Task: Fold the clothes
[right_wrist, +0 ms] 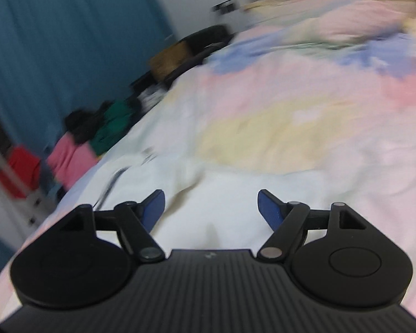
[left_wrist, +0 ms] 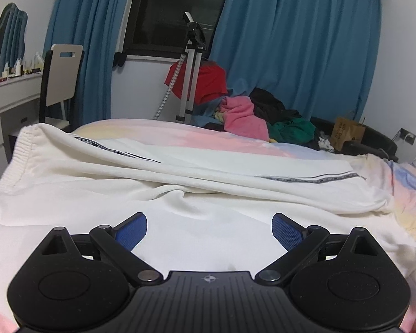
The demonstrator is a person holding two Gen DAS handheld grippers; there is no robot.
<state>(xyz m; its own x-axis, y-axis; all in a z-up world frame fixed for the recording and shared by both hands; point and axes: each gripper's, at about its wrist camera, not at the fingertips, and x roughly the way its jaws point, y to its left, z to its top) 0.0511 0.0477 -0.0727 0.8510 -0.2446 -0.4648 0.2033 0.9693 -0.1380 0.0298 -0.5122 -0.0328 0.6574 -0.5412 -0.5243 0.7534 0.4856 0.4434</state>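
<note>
White pants [left_wrist: 158, 183] lie on the pastel bed cover [left_wrist: 180, 133], legs laid together w/ one fold done, more folds left; left gripper [left_wrist: 209, 231] & right gripper [right_wrist: 210, 208] both wide apart, holding nothing.

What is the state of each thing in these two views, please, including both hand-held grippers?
Left hand-held gripper: open, nothing between the pads.
Right hand-held gripper: open, nothing held.
White garment: spread on the bed, partly folded over, wrinkled.
Bedcover: pastel, rumpled.
Clothes pile: unfolded heap at the far edge of the bed.
Curtains: parted in the middle, dark window showing.
Chair: upright beside the dresser.
</note>
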